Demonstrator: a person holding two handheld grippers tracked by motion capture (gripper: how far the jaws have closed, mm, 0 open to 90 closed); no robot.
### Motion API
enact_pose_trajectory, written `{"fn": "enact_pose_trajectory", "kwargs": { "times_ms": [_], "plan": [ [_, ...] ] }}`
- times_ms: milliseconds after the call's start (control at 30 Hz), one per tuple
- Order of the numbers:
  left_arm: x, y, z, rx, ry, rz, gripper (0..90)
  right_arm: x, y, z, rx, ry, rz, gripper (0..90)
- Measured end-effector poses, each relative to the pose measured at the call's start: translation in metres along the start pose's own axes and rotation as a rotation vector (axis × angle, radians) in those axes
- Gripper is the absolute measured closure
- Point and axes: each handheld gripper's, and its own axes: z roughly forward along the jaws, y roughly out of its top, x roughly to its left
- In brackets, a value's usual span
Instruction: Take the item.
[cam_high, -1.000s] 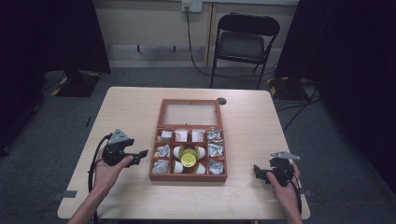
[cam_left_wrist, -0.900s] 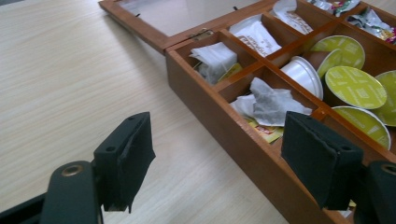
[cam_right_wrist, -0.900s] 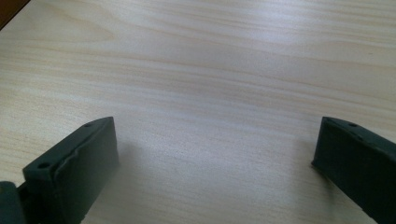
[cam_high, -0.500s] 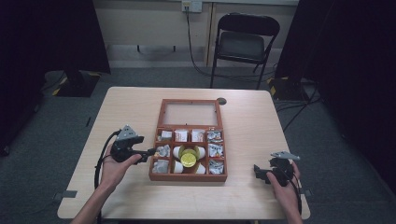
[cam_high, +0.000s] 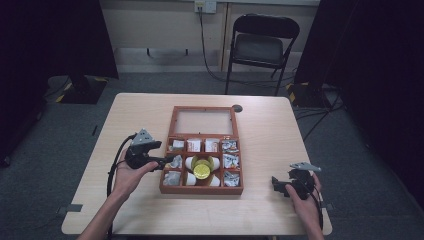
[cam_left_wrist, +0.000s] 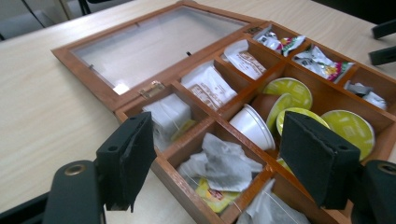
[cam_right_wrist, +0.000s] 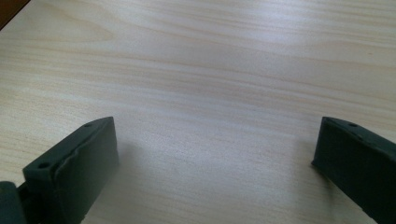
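Grippers at the open tea box

Hands come in over the near edge of the table (cam_high: 150, 220). At the near right corner the right gripper (cam_high: 278, 185) sits low by the wood, well apart from the box; in the right gripper view its jaws stand wide with only bare tabletop between them, gripping nothing.

Left of centre, the left gripper (cam_high: 167, 161) points toward the right, its tips at the left wall of the wooden box (cam_high: 200, 190). In the left gripper view its jaws stand apart with nothing pressed between the pads; over the last second they have been closing a little and then easing slightly apart again. They frame the tea bag (cam_left_wrist: 219, 163) lying crumpled in the compartment just past the box's wall.

The box rests in the middle of the table, its long axis running from the near edge toward the far edge. Its compartments lie nearer the person, in rows of three. The middle ones hold yellow-lidded pods (cam_high: 202, 171) and white cups on their sides; the rest hold paper sachets (cam_left_wrist: 208, 86) and small packets.

Beyond the compartments, the glass lid (cam_high: 202, 121) is swung fully open and lies flat, pointing toward the far edge, hinged along the box's far wall.
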Motion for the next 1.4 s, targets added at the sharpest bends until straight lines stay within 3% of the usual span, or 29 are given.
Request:
{"fn": "enact_pose_trajectory", "kwargs": {
  "times_ms": [67,267,633,700,967,1400],
  "plan": [
    [0.000,0.002,0.003,-0.010,-0.007,-0.023,26.8,0.000,0.000,0.000,0.000,0.000,0.000,0.0],
    [-0.007,0.009,0.012,0.017,-0.021,0.011,26.7,0.000,0.000,0.000,0.000,0.000,-0.002,0.0],
    [-0.011,0.023,0.021,0.027,-0.043,0.022,26.0,0.000,0.000,0.000,0.000,-0.001,-0.002,0.0],
    [-0.014,0.029,0.020,0.008,-0.051,0.017,26.0,0.000,0.000,0.000,0.000,-0.001,-0.002,0.0],
    [-0.023,0.029,0.027,0.032,-0.105,0.039,26.0,0.000,0.000,0.000,0.000,-0.001,-0.002,0.0],
    [-0.040,0.026,0.037,0.057,-0.154,0.060,28.2,0.000,0.000,0.000,0.000,-0.001,-0.003,0.0]
  ]
}}
